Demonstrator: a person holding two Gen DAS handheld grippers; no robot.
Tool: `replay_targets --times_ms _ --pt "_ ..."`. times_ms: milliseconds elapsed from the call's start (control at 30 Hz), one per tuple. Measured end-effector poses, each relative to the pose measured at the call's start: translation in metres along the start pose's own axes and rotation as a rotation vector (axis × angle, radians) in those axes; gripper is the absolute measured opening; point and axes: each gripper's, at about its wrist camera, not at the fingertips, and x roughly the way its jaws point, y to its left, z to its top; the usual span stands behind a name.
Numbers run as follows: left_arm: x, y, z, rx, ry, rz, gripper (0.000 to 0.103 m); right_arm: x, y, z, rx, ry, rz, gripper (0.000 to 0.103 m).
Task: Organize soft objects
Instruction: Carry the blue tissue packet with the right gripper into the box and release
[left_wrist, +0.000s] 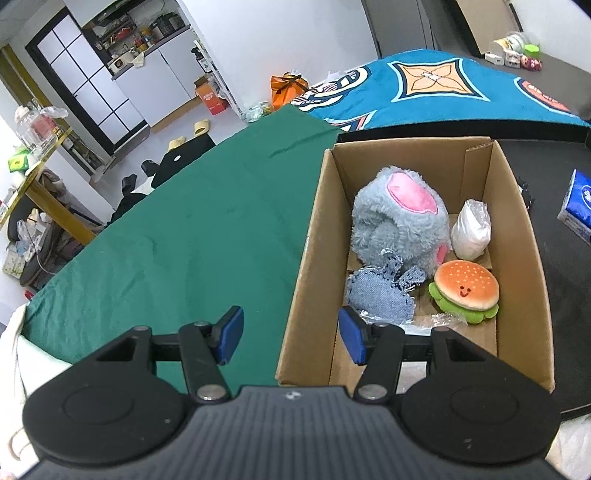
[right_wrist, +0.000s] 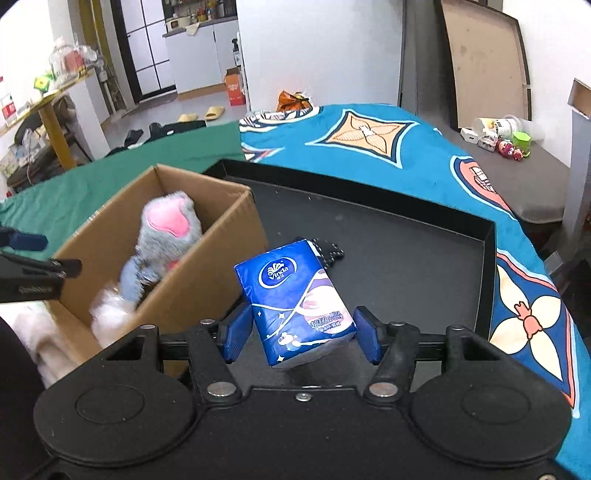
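Note:
A cardboard box (left_wrist: 317, 236) holds a grey-and-pink plush (left_wrist: 399, 218), a burger plush (left_wrist: 465, 291), a denim pouch (left_wrist: 380, 295) and a white bagged item (left_wrist: 471, 230). My left gripper (left_wrist: 291, 338) is open and empty, astride the box's near left wall. My right gripper (right_wrist: 301, 338) is shut on a blue Vinda tissue pack (right_wrist: 295, 302) and holds it tilted above the black tray (right_wrist: 406, 243), right of the box (right_wrist: 207, 266). The pack also shows in the left wrist view (left_wrist: 578, 205).
A small black beaded item (right_wrist: 328, 251) lies on the tray behind the pack. A green cloth (left_wrist: 184, 236) covers the table left of the box, a blue patterned cloth (right_wrist: 369, 147) lies behind. Toys and cups (right_wrist: 498, 138) stand far right.

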Motion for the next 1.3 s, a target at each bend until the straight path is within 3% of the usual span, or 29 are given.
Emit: replay_targets --times_ms 1100,1200,1300 --pt "0.015 0.04 -0.008 -0.173 0.056 -0.183 0.052 -0.031 0.099 0.032 -0.049 -0.042 0.03 0.058" --pt "0.017 0.043 -0.008 -0.184 0.063 -0.199 0.045 -0.031 0.104 0.033 -0.048 -0.036 0.028 0.058" --pt "0.019 0.044 -0.009 -0.189 0.068 -0.214 0.029 -0.031 0.108 0.032 -0.044 -0.03 0.028 0.058"
